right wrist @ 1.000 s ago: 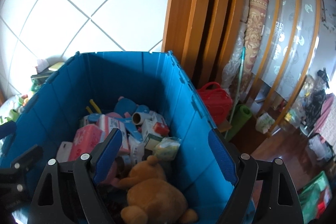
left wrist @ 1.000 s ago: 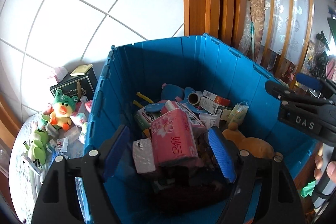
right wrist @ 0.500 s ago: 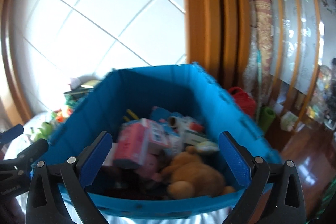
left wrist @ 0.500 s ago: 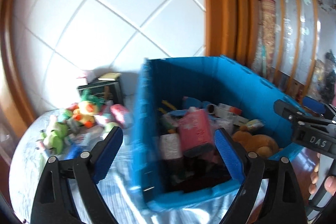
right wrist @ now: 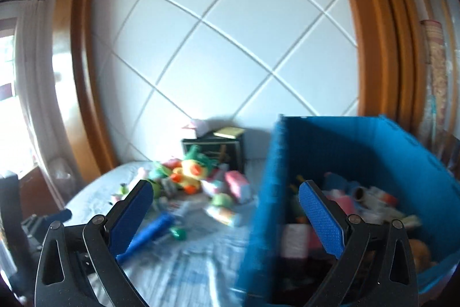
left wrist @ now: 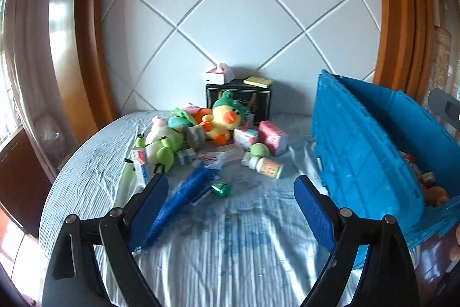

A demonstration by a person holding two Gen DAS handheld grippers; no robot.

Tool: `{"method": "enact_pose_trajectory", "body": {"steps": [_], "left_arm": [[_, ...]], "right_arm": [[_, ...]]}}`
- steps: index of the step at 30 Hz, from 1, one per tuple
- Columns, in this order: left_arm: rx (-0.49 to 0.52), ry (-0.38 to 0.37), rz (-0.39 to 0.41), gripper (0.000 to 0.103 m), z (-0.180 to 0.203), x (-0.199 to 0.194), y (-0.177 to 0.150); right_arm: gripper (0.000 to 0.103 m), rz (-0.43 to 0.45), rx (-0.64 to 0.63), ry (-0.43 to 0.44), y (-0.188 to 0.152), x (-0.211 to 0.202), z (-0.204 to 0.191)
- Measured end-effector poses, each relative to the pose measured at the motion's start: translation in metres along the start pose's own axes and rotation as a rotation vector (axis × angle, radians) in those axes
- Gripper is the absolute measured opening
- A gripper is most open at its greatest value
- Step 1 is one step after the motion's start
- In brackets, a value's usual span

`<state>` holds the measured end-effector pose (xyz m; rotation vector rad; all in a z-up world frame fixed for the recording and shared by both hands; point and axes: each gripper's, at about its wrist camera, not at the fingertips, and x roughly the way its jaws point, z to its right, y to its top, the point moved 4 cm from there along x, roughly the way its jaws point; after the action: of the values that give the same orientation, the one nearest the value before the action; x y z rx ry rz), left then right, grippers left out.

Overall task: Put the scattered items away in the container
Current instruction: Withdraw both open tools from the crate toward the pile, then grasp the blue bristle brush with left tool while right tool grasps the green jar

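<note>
Left gripper (left wrist: 230,202) and right gripper (right wrist: 225,210): black angular linkages, silver pivot screws, blue textured pads on the jaws.

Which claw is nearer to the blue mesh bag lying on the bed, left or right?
Left. The left claw is open with the blue mesh bag just beside its left finger. The right claw, also open, straddles the wall of the blue box, further away.

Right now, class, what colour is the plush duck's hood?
Green; the yellow plush duck shows best in the left wrist view.
</note>
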<state>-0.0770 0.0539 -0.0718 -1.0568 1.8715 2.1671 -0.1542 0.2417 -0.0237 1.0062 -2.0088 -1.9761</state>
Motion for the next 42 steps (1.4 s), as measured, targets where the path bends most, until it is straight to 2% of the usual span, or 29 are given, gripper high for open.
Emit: {"method": "enact_pose_trajectory", "body": {"steps": [4,7,11,13,18,22,25,31,32,34,35,36,37,38,39,41,42], "left_arm": [[-0.008,0.025,-0.05,0.09,-0.069,0.03,-0.005],[0.016,0.018,-0.095,0.09,-0.107,0.059,-0.009],[0.029,0.0,-0.176,0.09,-0.138,0.106,-0.021],[0.012,-0.004,-0.229,0.09,-0.148,0.131,-0.032],[0.015,-0.04,-0.324,0.09,-0.146,0.195,-0.057],[0.073,-0.058,-0.369,0.09,-0.129,0.247,-0.074],[0.113,-0.075,-0.398,0.09,-0.116,0.284,-0.085],[0.13,-0.1,-0.451,0.089,-0.103,0.331,-0.103],[0.13,-0.099,-0.464,0.086,-0.103,0.337,-0.107],[0.125,-0.089,-0.493,0.073,-0.104,0.347,-0.114],[0.107,-0.097,-0.497,0.073,-0.106,0.35,-0.116],[0.089,-0.112,-0.493,0.068,-0.108,0.351,-0.115],[0.085,-0.116,-0.492,0.061,-0.109,0.352,-0.114],[0.091,-0.109,-0.485,0.055,-0.109,0.353,-0.113],[0.098,-0.095,-0.48,0.048,-0.11,0.354,-0.112],[0.088,-0.09,-0.485,0.048,-0.113,0.358,-0.112],[0.08,-0.09,-0.494,0.048,-0.115,0.361,-0.113]], "right_arm": [[0.103,-0.031,-0.014,0.033,-0.009,0.039,-0.066],[0.103,-0.093,0.02,0.047,-0.028,0.079,-0.107],[0.103,-0.23,0.041,-0.008,-0.067,0.136,-0.133],[0.103,-0.299,0.042,-0.034,-0.088,0.159,-0.134],[0.103,-0.463,0.048,-0.082,-0.143,0.213,-0.119],[0.103,-0.563,0.048,-0.092,-0.179,0.257,-0.106],[0.103,-0.602,0.06,-0.074,-0.198,0.288,-0.098],[0.103,-0.618,0.02,-0.017,-0.213,0.333,-0.101],[0.103,-0.622,0.014,-0.012,-0.215,0.34,-0.102],[0.103,-0.633,0.004,-0.014,-0.218,0.352,-0.102],[0.103,-0.643,0.0,-0.021,-0.22,0.358,-0.102],[0.103,-0.659,-0.007,-0.026,-0.223,0.365,-0.102],[0.101,-0.665,-0.013,-0.028,-0.225,0.369,-0.102],[0.09,-0.665,-0.02,-0.033,-0.227,0.373,-0.103],[0.072,-0.662,-0.027,-0.033,-0.229,0.377,-0.104],[0.057,-0.666,-0.036,-0.033,-0.233,0.384,-0.106],[0.057,-0.673,-0.038,-0.027,-0.235,0.387,-0.107]]}}
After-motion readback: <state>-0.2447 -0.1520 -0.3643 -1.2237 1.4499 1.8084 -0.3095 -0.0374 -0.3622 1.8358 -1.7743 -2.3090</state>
